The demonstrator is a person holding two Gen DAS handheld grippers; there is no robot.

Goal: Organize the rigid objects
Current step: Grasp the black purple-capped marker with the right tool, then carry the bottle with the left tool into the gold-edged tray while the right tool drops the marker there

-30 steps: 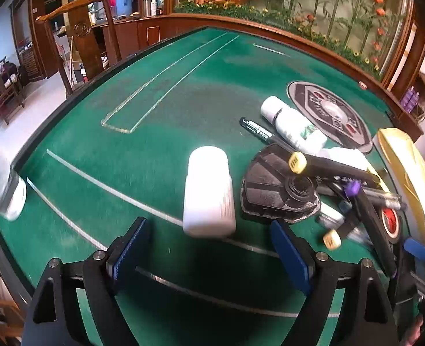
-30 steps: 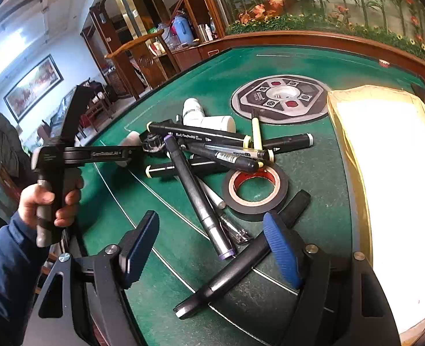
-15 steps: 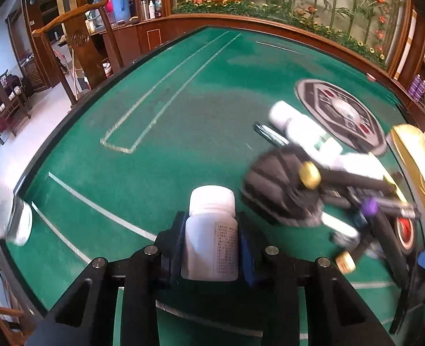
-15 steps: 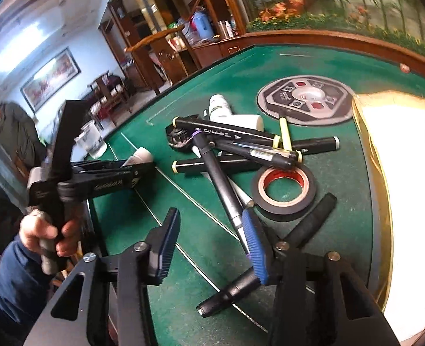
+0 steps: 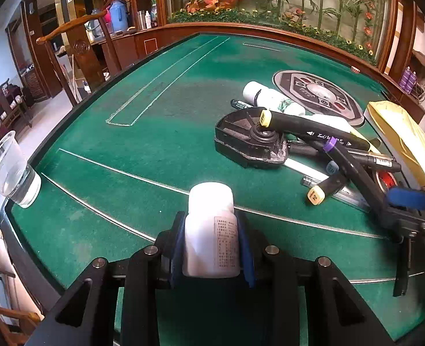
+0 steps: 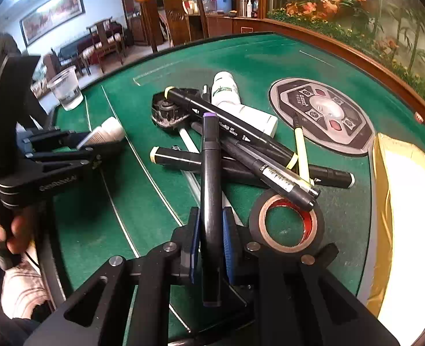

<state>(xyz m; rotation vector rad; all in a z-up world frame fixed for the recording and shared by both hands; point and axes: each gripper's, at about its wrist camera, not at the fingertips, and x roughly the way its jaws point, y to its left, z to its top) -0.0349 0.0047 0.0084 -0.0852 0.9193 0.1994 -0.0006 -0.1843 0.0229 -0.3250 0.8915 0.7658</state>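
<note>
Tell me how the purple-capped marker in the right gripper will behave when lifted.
The purple-capped marker looks stiff, so it probably won't bend. The right gripper pinches it near one end, so it may droop or pivot. Its far end lies across other markers, which may shift.

Both looking low and close across the green worktop (image 5: 154, 150), from opposite sides of the marker pile (image 6: 241, 155) (shared by both).

White bottle (image 5: 209, 230): base hidden between left gripper (image 5: 211, 248) pads, label print too small to read. Purple-capped marker (image 6: 211, 190): lower barrel masked by right gripper (image 6: 211, 248). Tape roll (image 6: 287, 225): near rim covered by gripper frame. Yellow envelope (image 6: 396, 201): cut off at right edge, surface overexposed. Black plastic part (image 6: 169, 109): mostly buried under markers.
</note>
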